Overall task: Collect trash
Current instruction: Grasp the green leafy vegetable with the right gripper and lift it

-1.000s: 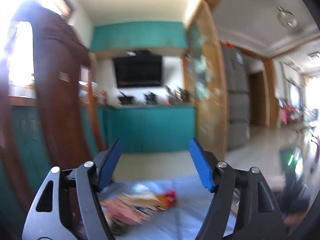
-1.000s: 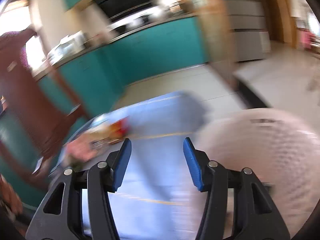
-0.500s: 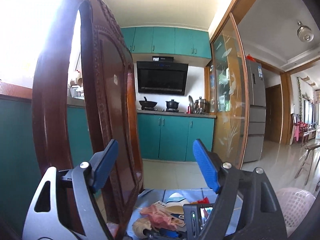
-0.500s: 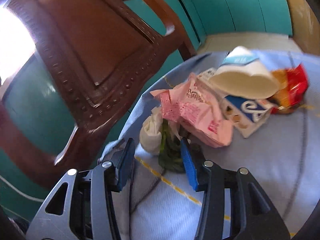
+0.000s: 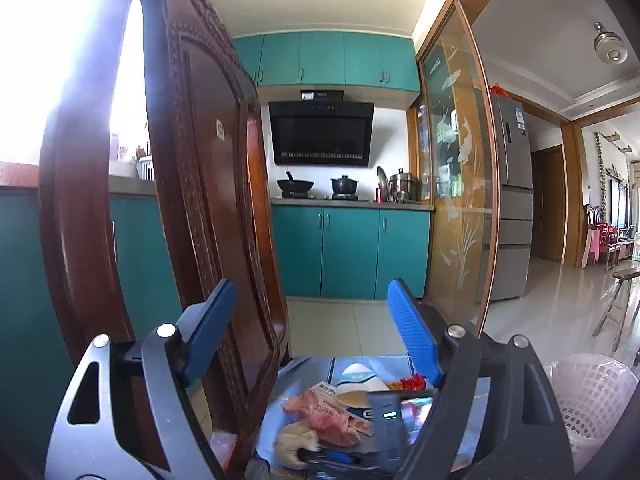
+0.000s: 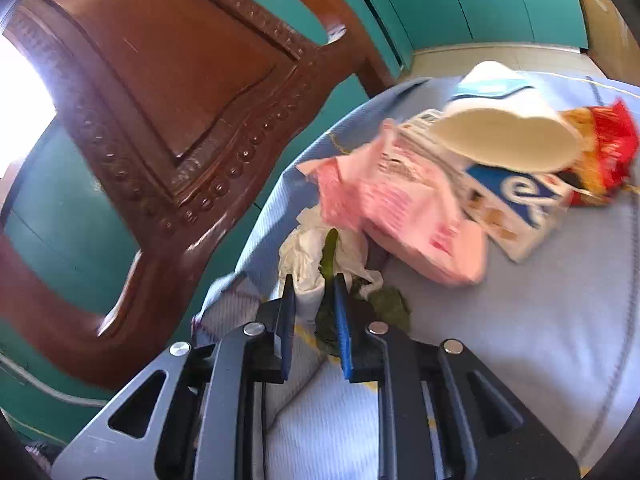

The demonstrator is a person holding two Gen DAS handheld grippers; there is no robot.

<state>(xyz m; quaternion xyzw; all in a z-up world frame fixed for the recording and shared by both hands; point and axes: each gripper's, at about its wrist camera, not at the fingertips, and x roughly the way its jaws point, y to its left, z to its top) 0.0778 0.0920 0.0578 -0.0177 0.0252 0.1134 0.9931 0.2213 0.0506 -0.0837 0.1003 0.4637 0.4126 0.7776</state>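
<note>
the right hand-held gripper (image 6: 314, 312) had its two blue pads nearly together, pinching a crumpled white tissue (image 6: 308, 256) with a limp green leaf scrap (image 6: 330, 256) caught in it, at the near edge of the tabletop (image 6: 520, 320), which wore a pale blue woven cloth. the left hand-held gripper (image 5: 310, 332) hung above with its ribbed blue pads spread wide and nothing between them. five pieces of trash lay in one heap: the tissue wad, a soft pink plastic wrapper (image 6: 400, 208) just beyond the pinched tissue, a flat blue-and-white carton (image 6: 520, 204), a squashed white paper cup (image 6: 508, 136) resting on that carton, and a shiny red snack packet (image 6: 608, 148) farthest off, somewhat blurred. one carved, glossy wooden chair (image 6: 168, 92) stood beside the tabletop. one pink mesh plastic basket (image 5: 588, 396) sat off to the left gripper's right.
</note>
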